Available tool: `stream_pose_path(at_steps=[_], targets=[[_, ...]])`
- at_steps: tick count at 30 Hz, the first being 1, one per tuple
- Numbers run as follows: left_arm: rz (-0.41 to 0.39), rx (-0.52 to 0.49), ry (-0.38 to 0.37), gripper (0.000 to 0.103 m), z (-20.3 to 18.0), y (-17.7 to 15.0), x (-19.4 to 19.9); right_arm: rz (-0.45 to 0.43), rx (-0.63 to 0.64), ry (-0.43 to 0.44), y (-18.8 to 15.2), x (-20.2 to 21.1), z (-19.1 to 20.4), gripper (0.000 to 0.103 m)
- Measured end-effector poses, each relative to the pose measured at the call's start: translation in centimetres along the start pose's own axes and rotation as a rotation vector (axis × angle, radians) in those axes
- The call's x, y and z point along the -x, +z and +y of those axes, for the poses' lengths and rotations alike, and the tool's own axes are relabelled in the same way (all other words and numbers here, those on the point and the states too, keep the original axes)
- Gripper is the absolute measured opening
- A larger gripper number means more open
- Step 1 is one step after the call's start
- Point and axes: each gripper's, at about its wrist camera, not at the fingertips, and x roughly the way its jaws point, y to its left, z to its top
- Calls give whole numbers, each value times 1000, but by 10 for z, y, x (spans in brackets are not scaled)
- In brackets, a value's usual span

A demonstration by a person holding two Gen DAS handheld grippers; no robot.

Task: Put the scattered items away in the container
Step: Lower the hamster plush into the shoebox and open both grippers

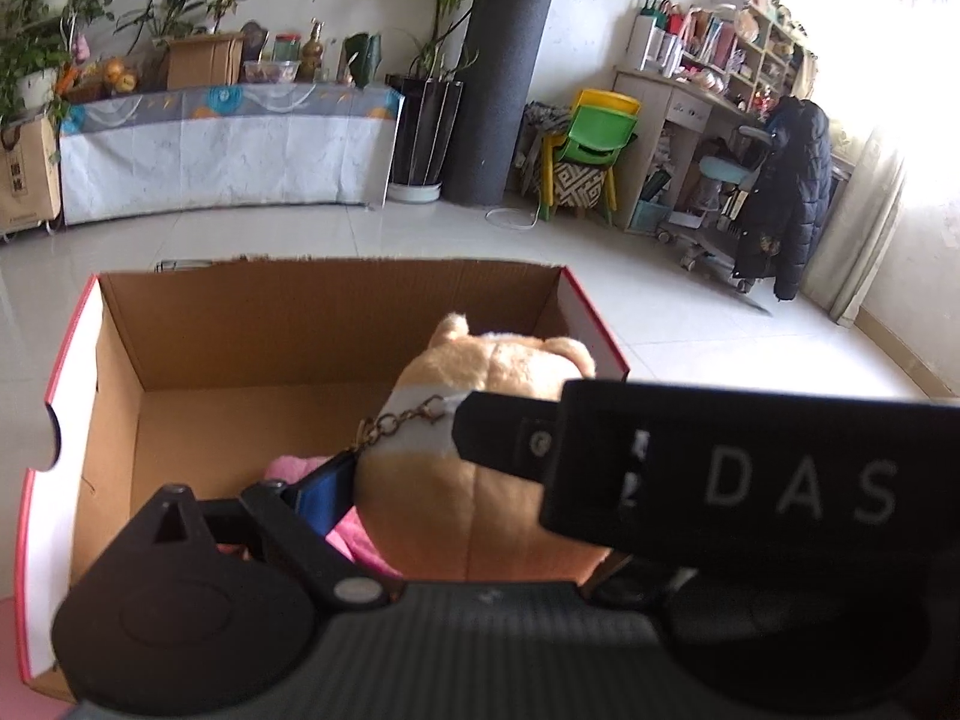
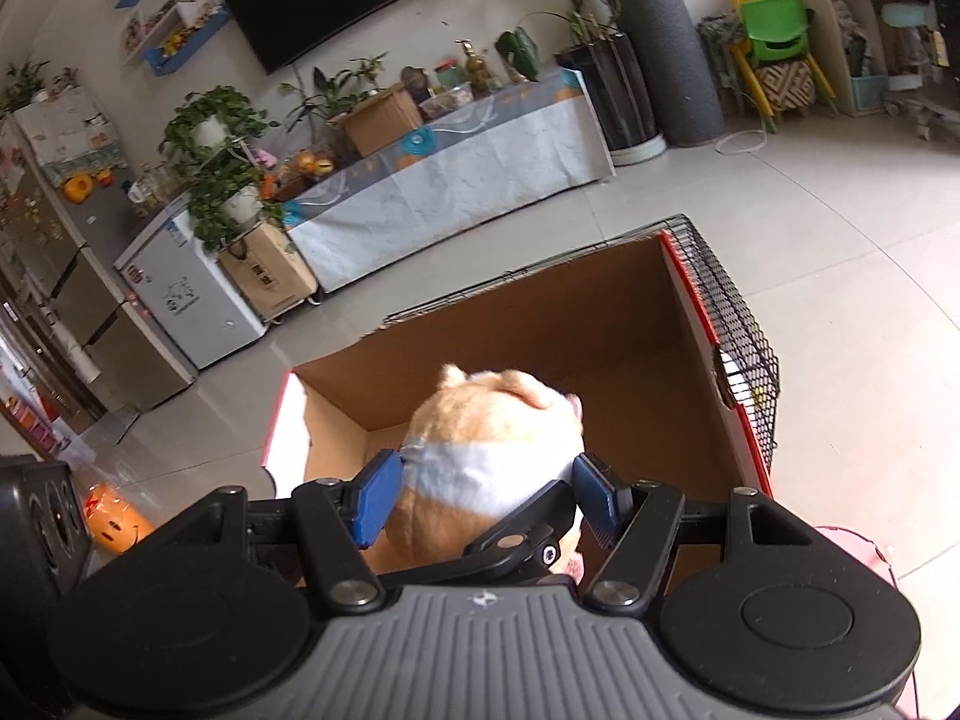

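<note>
The tan plush animal with a pale grey band round its neck sits over the open mouth of the brown corrugated cardboard box with red-and-white outer sides, its head above the rim and its body hanging into the near end. The right gripper has it by the neck band: both blue pads press against the band from either side, jaws about half apart. The left gripper stands wider around the toy's body; its one visible blue pad lies against the plush and the small brass chain clipped to the band, but the other finger is behind the right gripper's black body, so I cannot tell whether the left truly grips or only steadies. The step in hand looks like the placing of the toy into the box; the next move calls for lowering it clear of the rim before either set of jaws lets go, lest it catch on the near wall. The box floor near the toy is hidden, something pink beneath it cannot be identified, and the toy's face is turned away. A black wire-mesh rack stands just beside the box's far right edge.
</note>
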Motion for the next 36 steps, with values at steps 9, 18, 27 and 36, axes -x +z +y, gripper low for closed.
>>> stream_pose_path(at_steps=[9, 18, 27, 36], targets=[[53, 36, 32, 95, 10, -3, -19, 16, -60, -44, -1, -16, -7, 65], [48, 69, 78, 100, 20, 6, -2, -8, -39, -52, 8, -3, 2, 66], [75, 83, 148, 103, 35, 12, 19, 4, -1, -41, 6, 7, 18, 73], [95, 85, 172, 103, 38, 11, 33, 4, 38, -55, 1, 11, 28, 74]])
